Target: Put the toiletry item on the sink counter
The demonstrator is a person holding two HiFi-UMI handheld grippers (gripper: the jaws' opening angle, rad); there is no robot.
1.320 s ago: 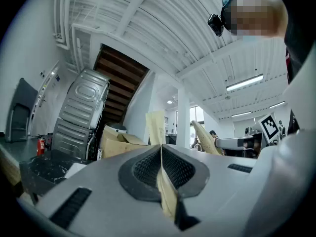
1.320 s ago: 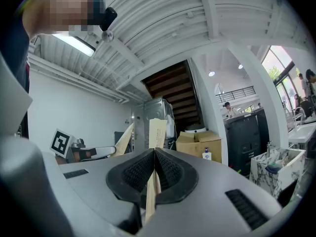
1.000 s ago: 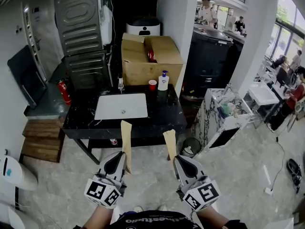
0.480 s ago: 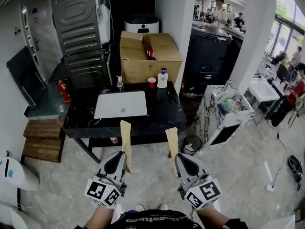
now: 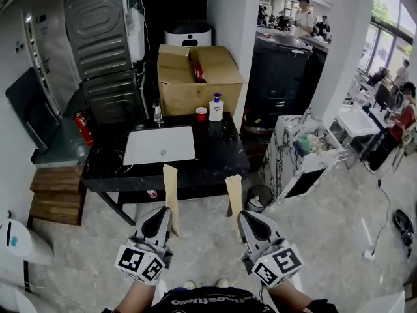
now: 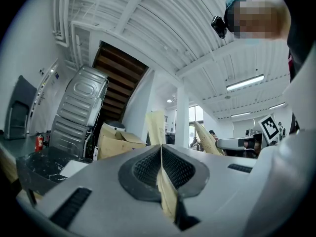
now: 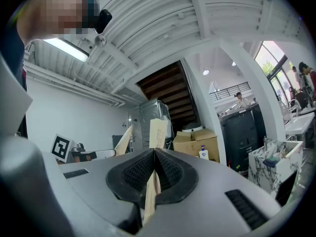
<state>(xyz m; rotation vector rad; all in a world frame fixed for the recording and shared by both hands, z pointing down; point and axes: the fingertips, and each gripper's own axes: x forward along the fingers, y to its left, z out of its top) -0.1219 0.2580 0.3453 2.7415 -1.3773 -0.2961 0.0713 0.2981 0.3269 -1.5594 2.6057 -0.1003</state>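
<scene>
The left gripper (image 5: 163, 215) pinches a flat tan packet (image 5: 171, 191). The right gripper (image 5: 242, 217) pinches a second packet (image 5: 234, 194). I think these are the toiletry items. The counter (image 5: 215, 155) is well ahead. Walk close first, then lay one packet flat beside the sink (image 5: 159, 145). The print is too small to read.

I hold 2 flat tan packets upright: left packet (image 5: 171, 189) in left tool (image 5: 159, 222), right packet (image 5: 234, 195) in right tool (image 5: 249, 223), both short of the black bench (image 5: 221, 156).

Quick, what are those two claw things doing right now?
Left gripper: closed, holding a flat tan packet.
Right gripper: closed, holding a second tan packet.
</scene>
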